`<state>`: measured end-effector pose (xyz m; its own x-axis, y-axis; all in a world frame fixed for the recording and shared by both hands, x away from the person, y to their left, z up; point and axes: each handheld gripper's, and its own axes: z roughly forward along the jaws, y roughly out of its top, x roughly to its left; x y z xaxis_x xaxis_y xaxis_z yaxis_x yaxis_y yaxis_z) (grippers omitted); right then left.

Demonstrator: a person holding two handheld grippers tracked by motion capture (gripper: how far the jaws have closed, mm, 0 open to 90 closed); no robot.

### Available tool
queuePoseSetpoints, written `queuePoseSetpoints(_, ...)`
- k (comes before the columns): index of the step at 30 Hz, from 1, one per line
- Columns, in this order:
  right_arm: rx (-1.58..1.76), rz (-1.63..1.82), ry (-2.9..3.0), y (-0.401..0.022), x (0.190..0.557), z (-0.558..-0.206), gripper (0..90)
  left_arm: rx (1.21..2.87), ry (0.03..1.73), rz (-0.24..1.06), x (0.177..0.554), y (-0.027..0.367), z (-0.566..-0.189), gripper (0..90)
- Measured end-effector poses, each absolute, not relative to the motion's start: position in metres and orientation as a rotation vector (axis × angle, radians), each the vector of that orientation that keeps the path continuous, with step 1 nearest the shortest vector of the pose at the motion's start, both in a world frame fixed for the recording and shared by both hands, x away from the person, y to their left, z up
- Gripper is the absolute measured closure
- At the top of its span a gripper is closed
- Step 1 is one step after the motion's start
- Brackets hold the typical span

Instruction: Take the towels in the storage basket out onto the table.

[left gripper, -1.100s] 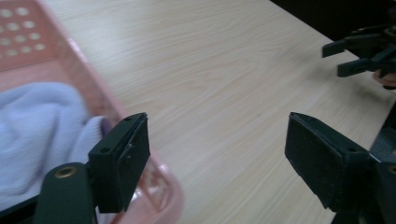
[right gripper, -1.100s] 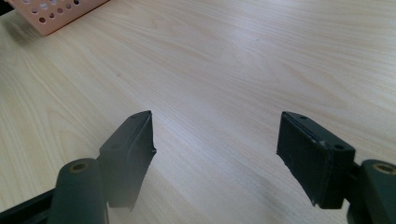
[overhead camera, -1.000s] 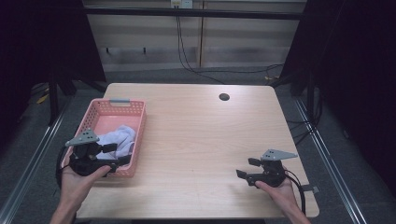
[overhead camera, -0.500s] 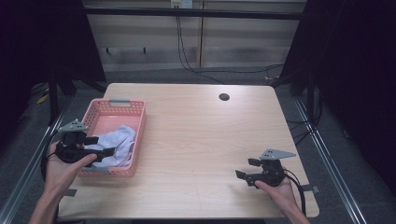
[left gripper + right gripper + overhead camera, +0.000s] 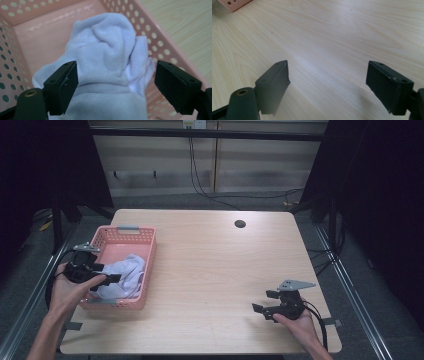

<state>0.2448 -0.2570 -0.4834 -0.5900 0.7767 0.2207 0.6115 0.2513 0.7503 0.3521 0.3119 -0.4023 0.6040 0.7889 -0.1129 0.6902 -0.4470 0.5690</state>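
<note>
A pale white cloth [image 5: 125,272] lies crumpled in a pink perforated basket [image 5: 145,240] at the table's left. My left gripper [image 5: 102,277] reaches over the basket's left rim toward the cloth. In the left gripper view the jaws [image 5: 115,72] stand wide, straddling the cloth [image 5: 105,50] without squeezing it; they have just been closing slightly. The basket wall [image 5: 155,37] runs along the right. My right gripper [image 5: 263,301] rests low at the table's front right, open over bare wood [image 5: 327,72]; its jaws have just been opening with nothing between them.
A dark round hole [image 5: 240,224] sits in the wooden tabletop [image 5: 210,270] near its far edge. A corner of the basket [image 5: 233,5] shows far off in the right gripper view. Cables [image 5: 200,180] hang behind the table, and metal rails run along both sides.
My left gripper has moved left and a little farther away, from the basket's front corner to its left rim. The right gripper has stayed put.
</note>
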Motion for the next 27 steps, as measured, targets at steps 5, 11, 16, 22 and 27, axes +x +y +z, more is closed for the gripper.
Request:
queuePoseSetpoints(5,1.284,1.253,2.36,-0.254,0.245,-0.486,18.3,2.283,1.225,0.217,0.364,0.313,-0.411,17.4)
queuePoseSetpoints(11,1.289,1.239,2.373,-0.254,0.245,-0.487,19.9,2.331,1.31,0.173,0.375,0.316,-0.424,18.0)
queuePoseSetpoints(16,1.288,1.242,2.371,-0.256,0.247,-0.488,19.9,2.404,1.31,0.151,0.379,0.309,-0.428,15.4)
queuePoseSetpoints(22,1.301,1.236,2.373,-0.256,0.247,-0.488,19.9,2.453,1.339,0.122,0.384,0.305,-0.437,12.8)
queuePoseSetpoints(27,1.29,1.237,2.377,-0.255,0.246,-0.488,20.5,2.457,1.344,0.055,0.388,0.301,-0.444,0.0)
